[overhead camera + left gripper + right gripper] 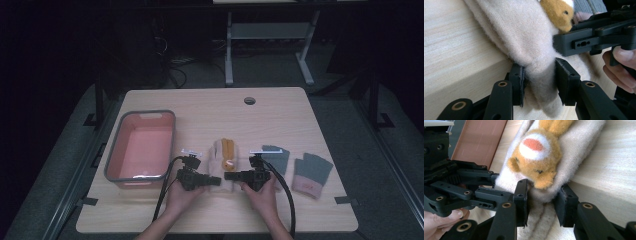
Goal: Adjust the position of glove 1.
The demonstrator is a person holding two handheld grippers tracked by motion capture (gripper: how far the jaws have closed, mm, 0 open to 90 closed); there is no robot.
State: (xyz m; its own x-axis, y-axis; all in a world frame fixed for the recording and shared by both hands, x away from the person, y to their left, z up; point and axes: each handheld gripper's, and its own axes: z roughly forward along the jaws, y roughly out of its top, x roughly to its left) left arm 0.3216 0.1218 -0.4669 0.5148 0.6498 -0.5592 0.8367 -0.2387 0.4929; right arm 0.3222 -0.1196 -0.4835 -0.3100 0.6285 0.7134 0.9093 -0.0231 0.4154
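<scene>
Low in the middle of the high view, the left hand-held gripper (216, 180) and right hand-held gripper (229, 175) each pinch the near cuff of the cream glove (223, 159) lying on the bench (210, 110). The grasping step looks complete; next, I judge, comes lifting it together toward the pink basin (141, 148) at left.

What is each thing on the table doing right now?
Left tongs: shut on the cream glove.
Right tongs: shut on the cream glove.
Cream glove: flat on the table, pinched from both sides.
Tub: upright, nothing inside.
Grey gloves: flat, untouched.
</scene>
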